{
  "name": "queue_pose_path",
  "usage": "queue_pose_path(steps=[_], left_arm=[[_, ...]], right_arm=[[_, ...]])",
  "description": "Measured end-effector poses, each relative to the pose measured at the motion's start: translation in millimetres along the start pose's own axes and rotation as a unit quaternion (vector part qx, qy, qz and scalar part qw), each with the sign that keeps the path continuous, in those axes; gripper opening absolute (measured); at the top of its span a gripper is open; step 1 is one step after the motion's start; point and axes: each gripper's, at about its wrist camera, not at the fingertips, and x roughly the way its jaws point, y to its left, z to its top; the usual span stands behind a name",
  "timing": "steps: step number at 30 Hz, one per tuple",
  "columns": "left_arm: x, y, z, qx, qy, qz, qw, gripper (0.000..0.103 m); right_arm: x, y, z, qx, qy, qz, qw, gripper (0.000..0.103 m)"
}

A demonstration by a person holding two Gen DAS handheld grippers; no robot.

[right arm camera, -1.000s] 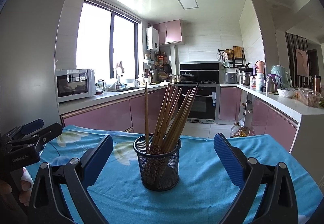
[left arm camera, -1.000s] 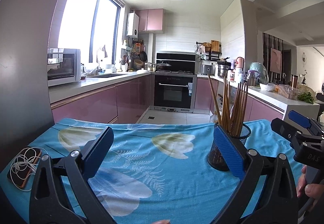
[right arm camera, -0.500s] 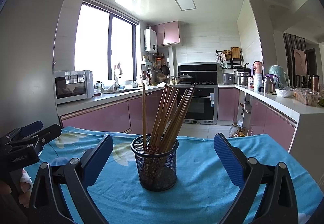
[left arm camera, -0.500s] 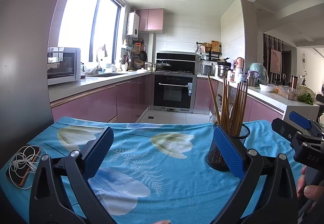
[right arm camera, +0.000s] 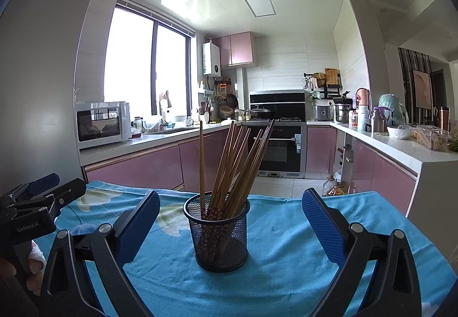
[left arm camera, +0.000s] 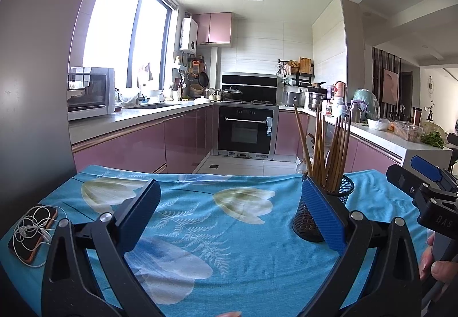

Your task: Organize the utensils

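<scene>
A black mesh holder (right arm camera: 218, 234) stands upright on the blue flowered tablecloth (right arm camera: 286, 254), with several brown wooden chopsticks (right arm camera: 237, 162) leaning in it. My right gripper (right arm camera: 229, 219) is open and empty, with the holder in line between its blue pads, just beyond them. In the left wrist view the holder (left arm camera: 310, 219) stands behind the right pad (left arm camera: 323, 214). My left gripper (left arm camera: 229, 214) is open and empty above the cloth (left arm camera: 217, 231).
A phone with white earphone cable (left arm camera: 31, 234) lies at the cloth's left edge. Beyond the table is a kitchen with pink cabinets (left arm camera: 137, 145), an oven (left arm camera: 246, 131) and a white counter (right arm camera: 400, 145) at the right.
Both views have dipped slightly, so the holder and the cloth sit a little higher in frame. The grippers stay open and the holder has not moved.
</scene>
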Motion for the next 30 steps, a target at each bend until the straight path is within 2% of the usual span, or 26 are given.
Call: queue_pose_path(steps=[30], left_arm=[[3.5,-1.4,-3.8,0.002,0.004,0.001,1.0,0.097]], right_arm=[[-0.9,-0.9,2.0,0.0,0.002,-0.001,1.0,0.096]])
